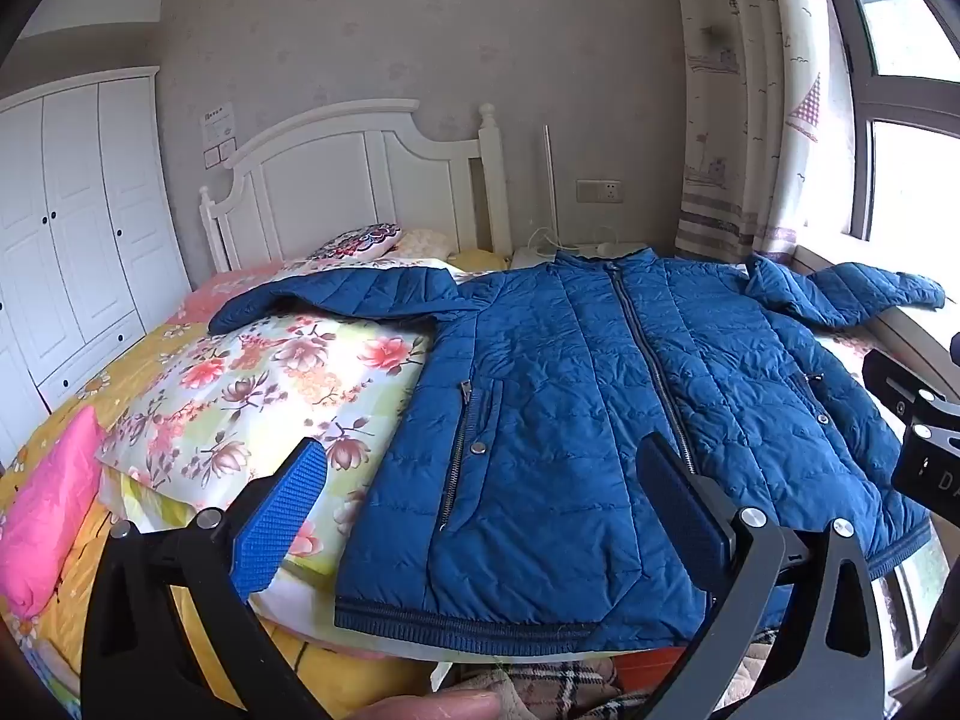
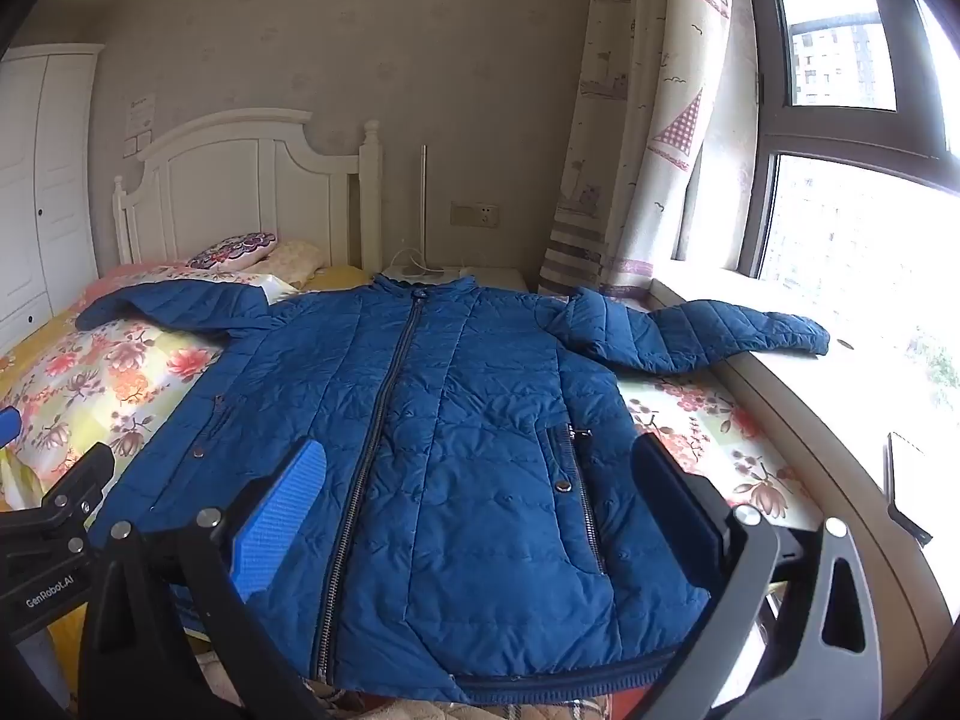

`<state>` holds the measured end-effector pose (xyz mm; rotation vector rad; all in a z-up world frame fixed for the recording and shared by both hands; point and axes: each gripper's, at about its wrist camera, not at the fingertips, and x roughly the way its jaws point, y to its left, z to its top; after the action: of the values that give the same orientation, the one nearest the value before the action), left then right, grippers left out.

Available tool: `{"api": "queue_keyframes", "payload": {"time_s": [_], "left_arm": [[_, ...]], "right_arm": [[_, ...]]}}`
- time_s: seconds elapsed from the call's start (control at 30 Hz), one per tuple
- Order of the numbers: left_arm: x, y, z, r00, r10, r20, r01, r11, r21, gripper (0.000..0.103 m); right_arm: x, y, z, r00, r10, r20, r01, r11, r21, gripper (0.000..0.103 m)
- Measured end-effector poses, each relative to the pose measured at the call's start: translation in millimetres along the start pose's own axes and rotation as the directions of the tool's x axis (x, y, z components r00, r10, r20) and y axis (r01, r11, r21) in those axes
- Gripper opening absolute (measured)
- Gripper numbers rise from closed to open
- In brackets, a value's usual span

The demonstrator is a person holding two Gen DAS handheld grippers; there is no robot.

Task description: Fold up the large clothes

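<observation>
Lying flat: blue quilted jacket (image 2: 456, 456), front up, zipper closed, spread on the floral quilt (image 1: 282, 384) of the bed (image 1: 90, 396).
Jacket position: fills centre of the right wrist view; in the left wrist view it sits from centre toward 3 o'clock.
Collar: points to 12 o'clock, toward the white headboard (image 1: 354, 180).
Hem: at 6 o'clock, at the near bed edge.
Sleeves: one stretches to 9 o'clock over the quilt; the other reaches to 3 o'clock onto the window sill (image 2: 852, 396).
Left gripper (image 1: 492, 516): fingers spread wide, nothing between them, hovering above the hem's 9 o'clock side.
Right gripper (image 2: 486, 516): fingers spread wide, empty, above the lower jacket front.
Background: wardrobe (image 1: 72, 228) at 9 o'clock, curtain (image 2: 648, 138) at 1 o'clock.
</observation>
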<state>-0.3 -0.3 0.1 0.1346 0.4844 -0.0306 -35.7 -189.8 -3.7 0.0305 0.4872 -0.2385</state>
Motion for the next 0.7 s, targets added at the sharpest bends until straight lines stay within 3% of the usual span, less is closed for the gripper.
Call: {"api": "queue_keyframes", "payload": {"time_s": [0.7], "left_arm": [[0.6, 4.0, -4.9, 1.000, -0.006, -0.006, 0.006, 1.000, 0.001, 0.099]], "right_arm": [[2.0, 3.2, -0.3, 1.000, 0.008, 0.003, -0.008, 1.000, -0.012, 0.101]]}}
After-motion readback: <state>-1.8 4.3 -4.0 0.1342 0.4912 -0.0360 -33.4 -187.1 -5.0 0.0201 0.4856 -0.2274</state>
